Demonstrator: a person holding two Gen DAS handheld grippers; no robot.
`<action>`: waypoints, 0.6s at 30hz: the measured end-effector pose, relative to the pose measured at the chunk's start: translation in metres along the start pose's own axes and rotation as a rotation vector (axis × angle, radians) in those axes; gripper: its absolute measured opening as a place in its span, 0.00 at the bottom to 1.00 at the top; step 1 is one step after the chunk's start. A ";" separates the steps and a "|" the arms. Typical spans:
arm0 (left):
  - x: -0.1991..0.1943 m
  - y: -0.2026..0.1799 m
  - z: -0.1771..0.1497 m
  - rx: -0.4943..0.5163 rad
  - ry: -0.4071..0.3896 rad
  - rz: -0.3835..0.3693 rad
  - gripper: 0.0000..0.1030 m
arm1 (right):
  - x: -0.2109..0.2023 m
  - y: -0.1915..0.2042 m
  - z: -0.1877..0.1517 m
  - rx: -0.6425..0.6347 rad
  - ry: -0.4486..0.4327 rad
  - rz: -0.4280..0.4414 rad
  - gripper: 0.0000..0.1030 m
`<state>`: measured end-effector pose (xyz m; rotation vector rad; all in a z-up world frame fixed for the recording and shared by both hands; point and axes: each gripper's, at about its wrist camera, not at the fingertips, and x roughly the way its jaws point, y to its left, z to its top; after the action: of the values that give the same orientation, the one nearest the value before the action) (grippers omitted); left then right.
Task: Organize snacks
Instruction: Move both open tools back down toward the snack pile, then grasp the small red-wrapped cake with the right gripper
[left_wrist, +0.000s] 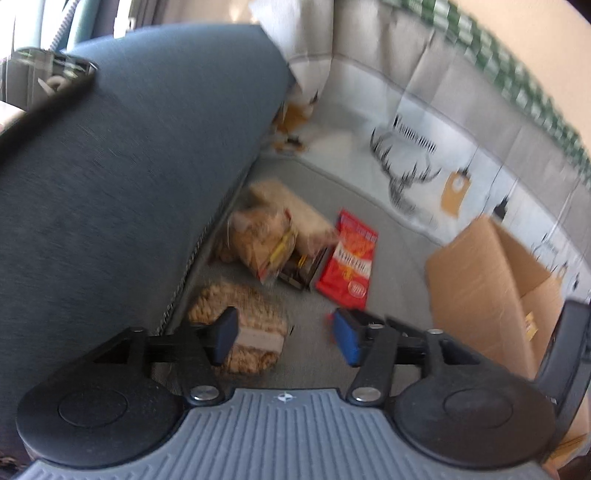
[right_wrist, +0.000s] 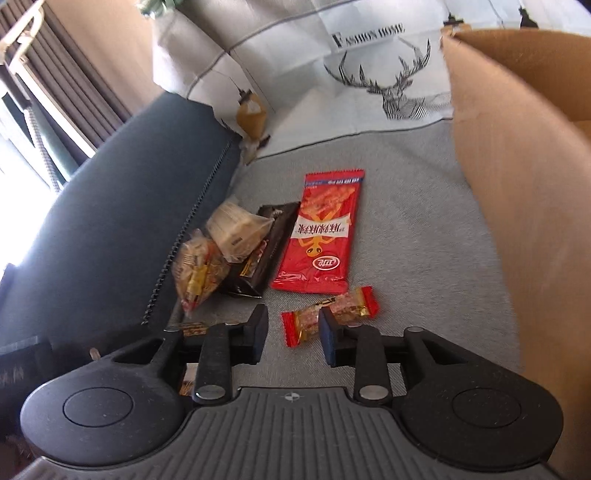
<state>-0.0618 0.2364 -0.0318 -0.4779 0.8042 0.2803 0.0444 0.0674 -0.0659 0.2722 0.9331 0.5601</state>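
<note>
Snacks lie on a grey sofa seat (right_wrist: 406, 229). A long red snack bag (right_wrist: 317, 232) lies flat in the middle; it also shows in the left wrist view (left_wrist: 349, 260). A black packet (right_wrist: 266, 243), a clear bag of pale biscuits (right_wrist: 236, 229) and a bag of small wrapped sweets (right_wrist: 195, 266) are piled by the armrest. A small red-ended bar (right_wrist: 328, 314) lies just ahead of my right gripper (right_wrist: 291, 336), which is open and empty above it. My left gripper (left_wrist: 286, 336) is open and empty, over a round bag of brown biscuits (left_wrist: 240, 328).
An open cardboard box (right_wrist: 517, 184) stands on the seat at the right; it also shows in the left wrist view (left_wrist: 487, 284). A dark blue armrest (left_wrist: 129, 166) walls the left side. A deer-print throw (right_wrist: 388, 85) covers the sofa back.
</note>
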 end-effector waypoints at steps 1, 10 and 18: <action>0.003 -0.003 -0.001 0.005 0.013 0.022 0.68 | 0.006 0.000 0.002 -0.002 0.002 -0.006 0.35; 0.015 -0.003 -0.002 -0.030 0.019 0.115 0.66 | 0.025 0.003 0.012 -0.056 -0.030 -0.070 0.36; 0.010 -0.001 -0.002 -0.036 0.012 0.096 0.67 | 0.029 0.003 0.006 -0.137 -0.012 -0.139 0.01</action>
<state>-0.0559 0.2355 -0.0401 -0.4759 0.8360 0.3817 0.0620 0.0864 -0.0807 0.0869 0.8907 0.4909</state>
